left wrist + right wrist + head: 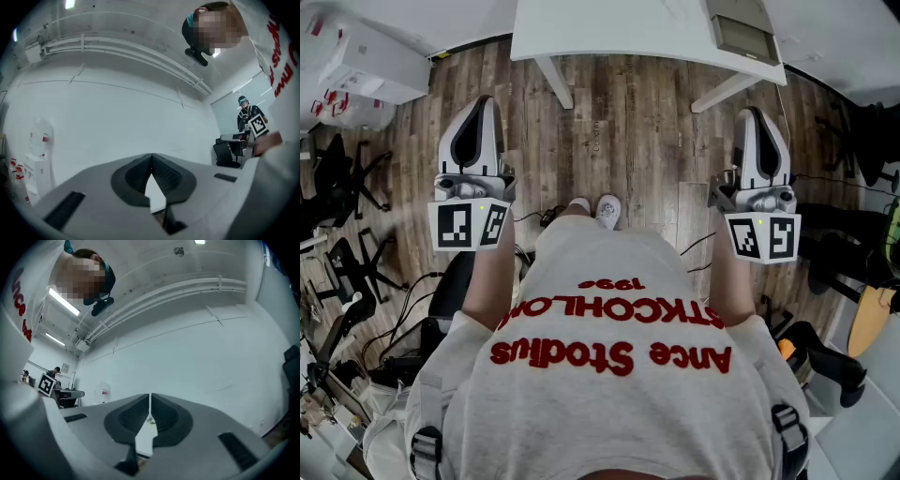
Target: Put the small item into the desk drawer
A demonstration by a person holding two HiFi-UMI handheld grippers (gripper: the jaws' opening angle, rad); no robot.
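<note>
Both grippers are held up at chest height over the wooden floor, one on each side of the person's body. My left gripper [484, 103] is shut with nothing between its jaws, and its own view [151, 158] shows only a white wall and ceiling past the closed tips. My right gripper [754, 114] is also shut and holds nothing [150, 397]. A white desk [637, 33] stands ahead at the top of the head view, with a grey device [741, 33] on it. No small item and no drawer show in any view.
Black office chairs [342, 187] and cables crowd the left side. White boxes [370, 61] sit at the far left. Dark bags and chairs [853, 234] stand at the right. Another person [245, 116] stands far off in the left gripper view.
</note>
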